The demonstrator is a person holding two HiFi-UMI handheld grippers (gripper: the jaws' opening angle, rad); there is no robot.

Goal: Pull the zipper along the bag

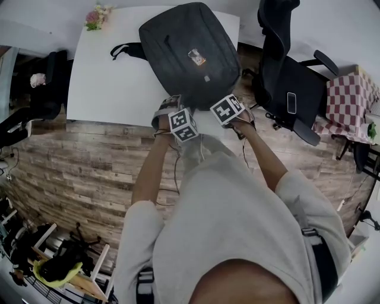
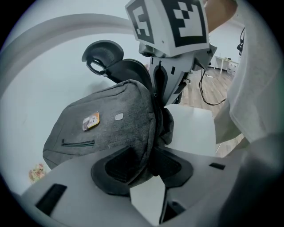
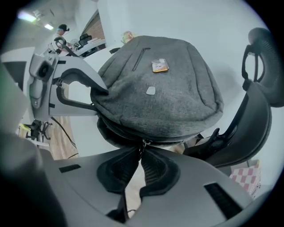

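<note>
Person's grey shirt (image 1: pixel 237 219) is filling the bottom of the head view, both forearms reaching forward over a wood-plank floor (image 1: pixel 89 160) to the table (image 1: pixel 107 77).

Far left corner of the white table: a small bunch of pink flowers (image 1: pixel 97 16) is sitting there, well apart from everything else.

Right half of the table: a dark grey backpack (image 1: pixel 184 53) is lying flat, front panel facing up, with a small orange-and-white label (image 1: pixel 197 57) showing near the middle. A black strap is sticking out on its left side. The near end of the backpack is lying by the table's near edge, right at both grippers.

Left hand-held gripper (image 2: pixel 148 153) is pinching the backpack's grey fabric at that near end. A fold of the cloth is sitting between the pads, beside the zipper line, and the pads are pressing on it.

Right hand-held gripper (image 3: pixel 142 153) is pointing steeply down just beside the left one. Its jaws are nearly pressed together and are nipping the small metal zipper pull (image 3: pixel 143 143) at their tips. The pull is hanging at the backpack's lower edge, on the dark zipper seam.

Right of the table, a black office chair (image 1: pixel 285 77) is standing close by. Farther right, a red-and-white checkered cloth (image 1: pixel 347 98) is covering another surface.
</note>
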